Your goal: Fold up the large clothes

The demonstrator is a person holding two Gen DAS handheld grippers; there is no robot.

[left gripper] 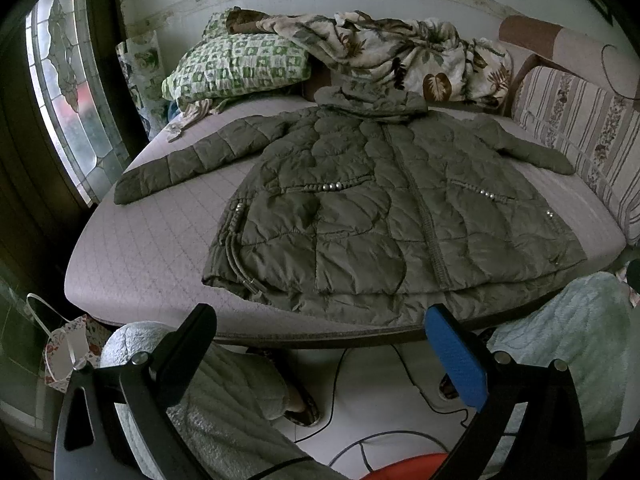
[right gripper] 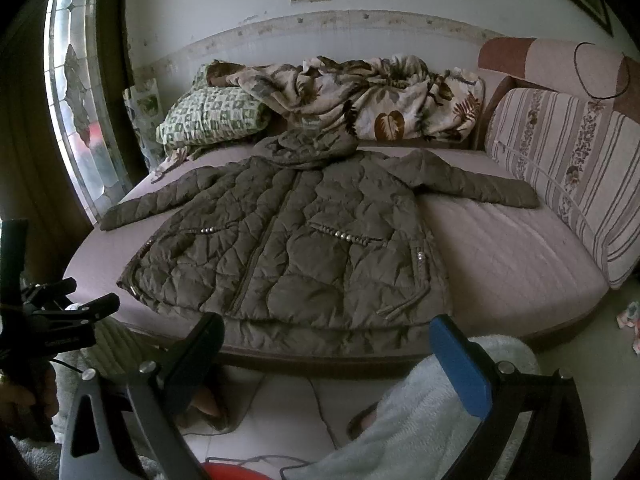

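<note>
No fold has been made yet: the quilted olive coat (left gripper: 380,208) lies spread flat and front-up on the bed (left gripper: 152,248), both sleeves stretched out to the sides and the hood bunched at the far end, so by my judgement the whole folding job is still to do. The left hand-held gripper (left gripper: 320,344) and the right hand-held gripper (right gripper: 326,350) both hang with jaws wide apart and empty, just short of the coat's near hem, touching nothing
</note>
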